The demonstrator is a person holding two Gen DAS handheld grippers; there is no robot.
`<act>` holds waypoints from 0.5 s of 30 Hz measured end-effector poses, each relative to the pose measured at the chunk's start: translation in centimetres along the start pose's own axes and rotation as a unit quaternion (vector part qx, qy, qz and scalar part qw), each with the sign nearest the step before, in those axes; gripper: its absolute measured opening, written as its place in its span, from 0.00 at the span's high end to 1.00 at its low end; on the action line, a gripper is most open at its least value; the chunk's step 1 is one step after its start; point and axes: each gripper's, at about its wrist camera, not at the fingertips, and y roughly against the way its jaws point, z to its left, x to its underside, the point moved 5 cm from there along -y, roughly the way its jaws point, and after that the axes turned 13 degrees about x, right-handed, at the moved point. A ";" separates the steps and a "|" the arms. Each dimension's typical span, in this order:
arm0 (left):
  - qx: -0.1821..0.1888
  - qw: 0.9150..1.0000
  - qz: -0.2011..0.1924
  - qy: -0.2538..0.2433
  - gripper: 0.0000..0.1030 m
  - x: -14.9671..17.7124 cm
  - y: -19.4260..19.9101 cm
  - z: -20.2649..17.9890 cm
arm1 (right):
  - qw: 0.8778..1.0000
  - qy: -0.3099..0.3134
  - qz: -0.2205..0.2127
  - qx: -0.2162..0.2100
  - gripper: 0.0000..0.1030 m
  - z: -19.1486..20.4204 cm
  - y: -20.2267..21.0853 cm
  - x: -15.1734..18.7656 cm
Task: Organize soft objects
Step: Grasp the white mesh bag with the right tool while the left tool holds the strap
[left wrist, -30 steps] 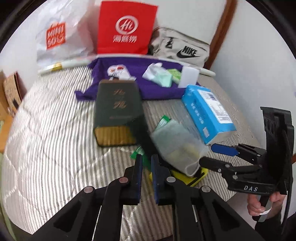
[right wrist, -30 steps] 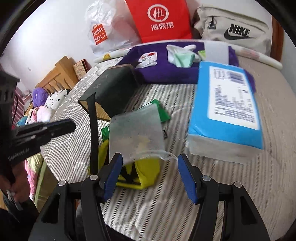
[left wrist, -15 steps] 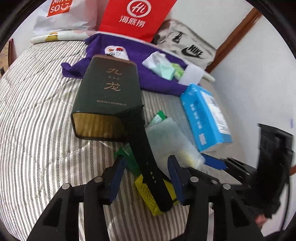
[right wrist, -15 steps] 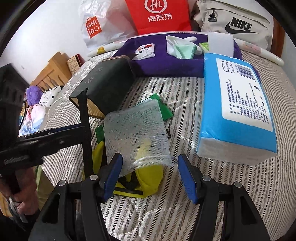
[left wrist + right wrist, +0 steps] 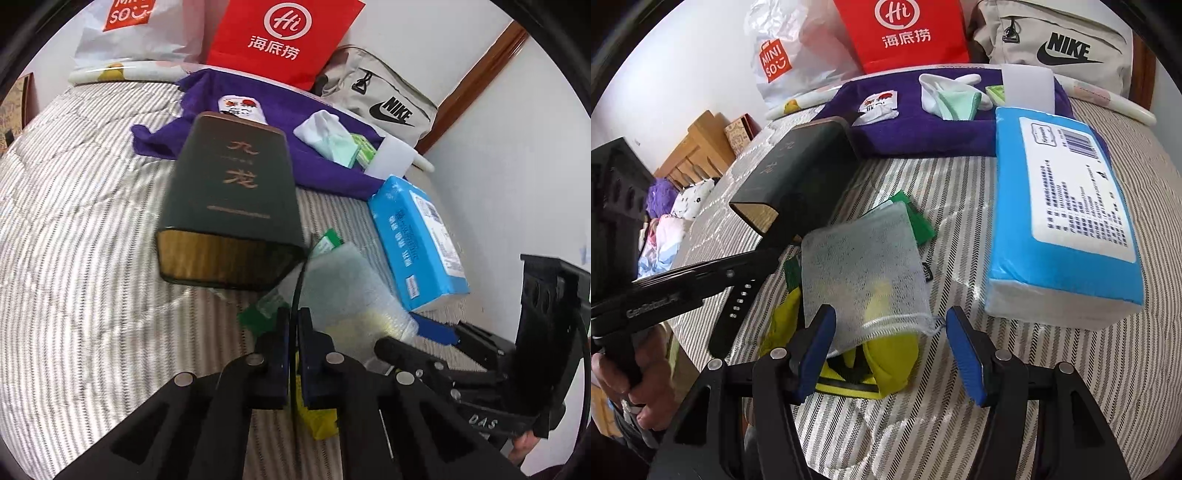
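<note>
- My left gripper (image 5: 290,332) is squeezed shut on a thin black strap (image 5: 294,295), lifting it off the pile.
- My right gripper (image 5: 890,347) is wide open, holding nothing, right by the white net bag (image 5: 862,273).
- The net bag lies on yellow cloth (image 5: 890,373) on the bed (image 5: 1052,369).
- Next, I think I must pinch the bag softly.

black claws (image 5: 890,347) with blue pads (image 5: 966,354), silver screws, white "das" lettering, bare-skinned hand (image 5: 626,384)

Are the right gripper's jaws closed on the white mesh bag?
No, the right gripper has its jaws spread wide, one on each side of the white mesh bag's near edge, with a clear gap at the right jaw.
</note>
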 end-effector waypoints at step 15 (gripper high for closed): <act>-0.030 1.000 0.003 -0.001 0.95 1.3 1.8 3.1 | 0.998 0.041 -0.038 0.035 0.74 1.5 0.3 -0.4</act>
